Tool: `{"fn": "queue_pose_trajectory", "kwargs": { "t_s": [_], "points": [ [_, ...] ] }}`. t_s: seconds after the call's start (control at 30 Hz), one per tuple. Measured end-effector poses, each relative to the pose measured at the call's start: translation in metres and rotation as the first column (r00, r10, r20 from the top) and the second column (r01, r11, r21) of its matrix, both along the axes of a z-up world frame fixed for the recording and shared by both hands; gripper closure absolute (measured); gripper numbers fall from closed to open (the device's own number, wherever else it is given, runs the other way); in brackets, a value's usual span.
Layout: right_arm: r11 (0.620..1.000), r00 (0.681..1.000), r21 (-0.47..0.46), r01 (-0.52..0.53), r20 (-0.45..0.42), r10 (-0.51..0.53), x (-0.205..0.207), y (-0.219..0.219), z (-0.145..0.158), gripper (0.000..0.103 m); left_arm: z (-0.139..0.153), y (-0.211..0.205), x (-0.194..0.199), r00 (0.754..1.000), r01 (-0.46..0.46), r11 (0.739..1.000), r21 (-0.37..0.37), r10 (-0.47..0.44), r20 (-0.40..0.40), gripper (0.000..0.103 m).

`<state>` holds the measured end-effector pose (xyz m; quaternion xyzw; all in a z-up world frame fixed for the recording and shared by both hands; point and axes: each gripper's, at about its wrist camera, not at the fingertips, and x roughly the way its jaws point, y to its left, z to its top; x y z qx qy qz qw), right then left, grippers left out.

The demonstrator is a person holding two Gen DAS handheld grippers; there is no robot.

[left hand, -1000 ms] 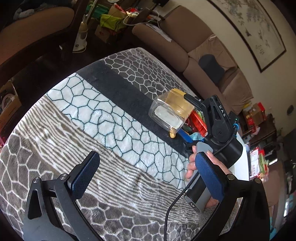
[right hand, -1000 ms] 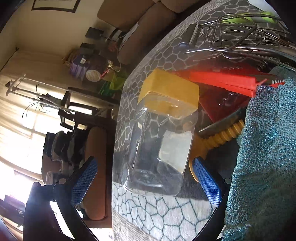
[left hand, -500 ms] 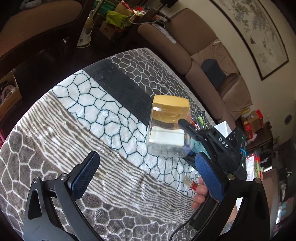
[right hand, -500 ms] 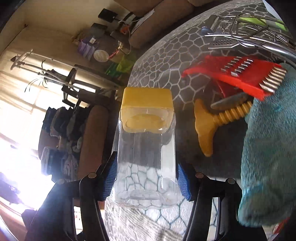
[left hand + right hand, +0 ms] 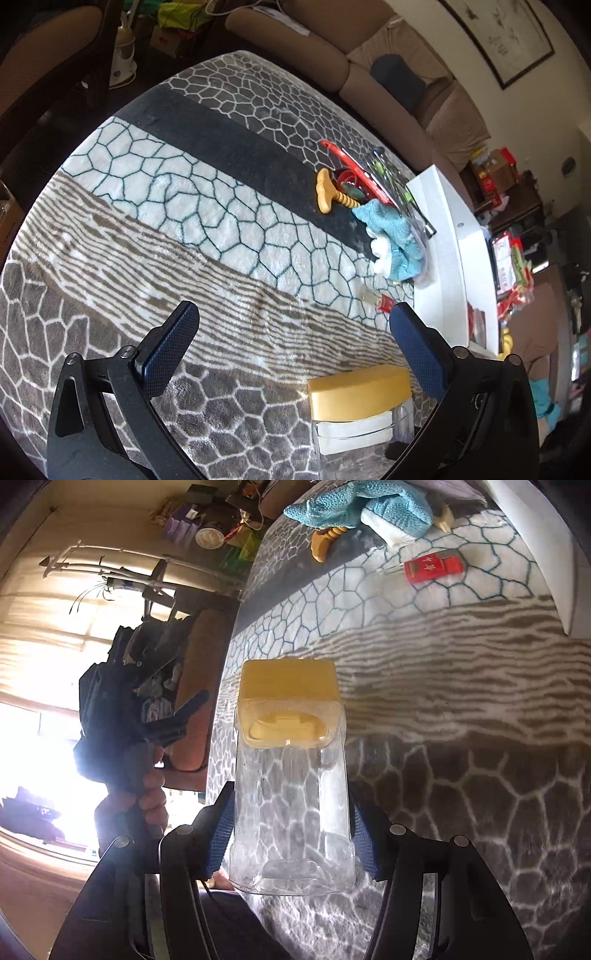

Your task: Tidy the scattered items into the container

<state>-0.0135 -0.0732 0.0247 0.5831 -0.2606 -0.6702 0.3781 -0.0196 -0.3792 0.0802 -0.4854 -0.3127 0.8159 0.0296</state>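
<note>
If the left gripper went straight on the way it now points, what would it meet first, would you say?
Most likely the patterned blanket: the open left gripper points down at bare striped fabric, with nothing between its fingers. The yellow-lidded jar sits off to the side, though depth is unclear.

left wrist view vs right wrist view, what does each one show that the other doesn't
Only the left wrist view shows the left gripper with its jaws open and nothing between them, the red grater and the wire utensils behind the pile.

Only the right wrist view shows the right gripper clamped on the clear body of the jar, and the hand holding the other gripper.

Both show the jar's yellow lid, the teal cloth, the yellow-handled tool, the red packet, the white container and the patterned blanket.
</note>
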Motion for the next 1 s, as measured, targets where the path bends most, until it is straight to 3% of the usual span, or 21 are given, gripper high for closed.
{"fn": "queue_pose_trajectory", "kwargs": {
  "t_s": [0.2, 0.37, 0.47, 0.67, 0.83, 1.0],
  "points": [
    [0.997, 0.997, 0.063, 0.035, -0.068, -0.031, 0.013, 0.027, 0.013, 0.043, -0.005, 0.045, 0.012, 0.988, 0.148, 0.989, 0.027, -0.149, 0.037, 0.000],
    [0.988, 0.997, 0.134, 0.071, -0.053, -0.064, 0.021, 0.050, 0.012, 0.036, -0.014, 0.082, 0.025, 0.965, 0.252, 0.968, -0.022, -0.249, 0.078, 0.000],
    [0.971, 0.993, 0.223, 0.083, -0.104, -0.061, 0.021, 0.058, 0.019, 0.034, -0.034, 0.096, 0.022, 0.953, 0.274, 0.962, 0.013, -0.273, 0.135, 0.000],
    [0.968, 0.981, 0.200, 0.151, -0.153, -0.122, 0.010, 0.088, 0.032, 0.032, -0.048, 0.120, 0.010, 0.945, 0.289, 0.957, 0.035, -0.290, 0.152, 0.000],
    [0.976, 0.991, 0.214, 0.040, -0.130, -0.013, 0.009, 0.066, 0.023, 0.032, -0.055, 0.134, -0.004, 0.942, 0.284, 0.955, 0.091, -0.295, 0.159, 0.000],
    [0.981, 0.989, 0.164, -0.107, -0.085, 0.122, 0.026, 0.043, 0.012, 0.031, -0.060, 0.152, -0.013, 0.930, 0.317, 0.943, 0.104, -0.330, 0.160, 0.000]
  ]
}}
